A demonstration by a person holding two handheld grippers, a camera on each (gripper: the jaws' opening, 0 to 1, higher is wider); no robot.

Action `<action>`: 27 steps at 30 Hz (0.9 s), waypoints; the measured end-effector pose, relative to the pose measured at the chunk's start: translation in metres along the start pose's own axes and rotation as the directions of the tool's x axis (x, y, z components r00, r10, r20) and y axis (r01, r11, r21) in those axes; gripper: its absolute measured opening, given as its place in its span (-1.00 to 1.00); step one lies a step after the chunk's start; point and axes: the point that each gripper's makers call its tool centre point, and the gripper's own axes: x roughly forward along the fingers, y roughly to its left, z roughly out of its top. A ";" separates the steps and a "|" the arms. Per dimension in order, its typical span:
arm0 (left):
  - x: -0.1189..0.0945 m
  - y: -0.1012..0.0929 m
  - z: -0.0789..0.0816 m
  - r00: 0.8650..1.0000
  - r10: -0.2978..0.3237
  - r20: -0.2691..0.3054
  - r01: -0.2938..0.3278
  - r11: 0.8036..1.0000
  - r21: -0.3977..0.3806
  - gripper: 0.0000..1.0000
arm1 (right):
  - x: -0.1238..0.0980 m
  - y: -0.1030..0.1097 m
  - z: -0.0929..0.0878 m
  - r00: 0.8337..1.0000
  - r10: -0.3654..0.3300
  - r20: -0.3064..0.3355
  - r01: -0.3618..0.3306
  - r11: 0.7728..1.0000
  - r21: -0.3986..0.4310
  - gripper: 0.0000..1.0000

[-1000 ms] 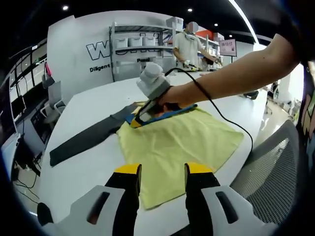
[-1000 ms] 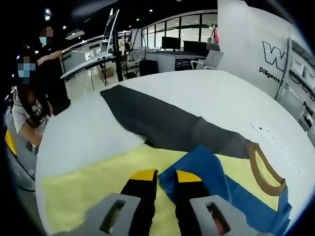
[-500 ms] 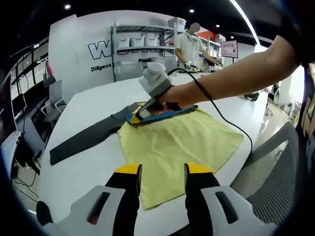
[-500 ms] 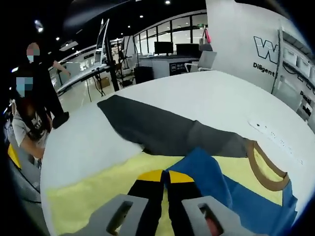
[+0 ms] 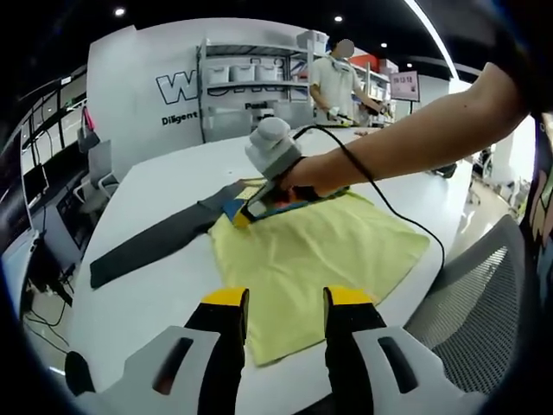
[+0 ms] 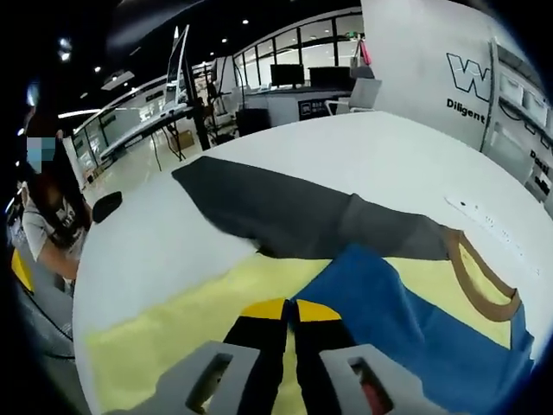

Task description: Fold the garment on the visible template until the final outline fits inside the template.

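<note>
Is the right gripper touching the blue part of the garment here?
Touching. In the right gripper view, the right gripper has its jaws shut on the edge of the blue fabric.

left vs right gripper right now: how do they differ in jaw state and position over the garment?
The left gripper has its jaws spread apart with nothing between them; the right gripper has its jaws pressed together on the blue fabric. The left gripper hangs at the yellow garment's near edge; the right gripper is at its far edge, where the blue layer lies. Both have yellow-tipped black jaws.
</note>
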 end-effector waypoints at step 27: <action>0.010 0.005 0.017 1.000 -0.006 0.025 0.005 0.999 0.041 -0.33 | -0.093 -0.032 0.004 0.966 -0.194 0.169 0.172 0.976 0.133 -0.81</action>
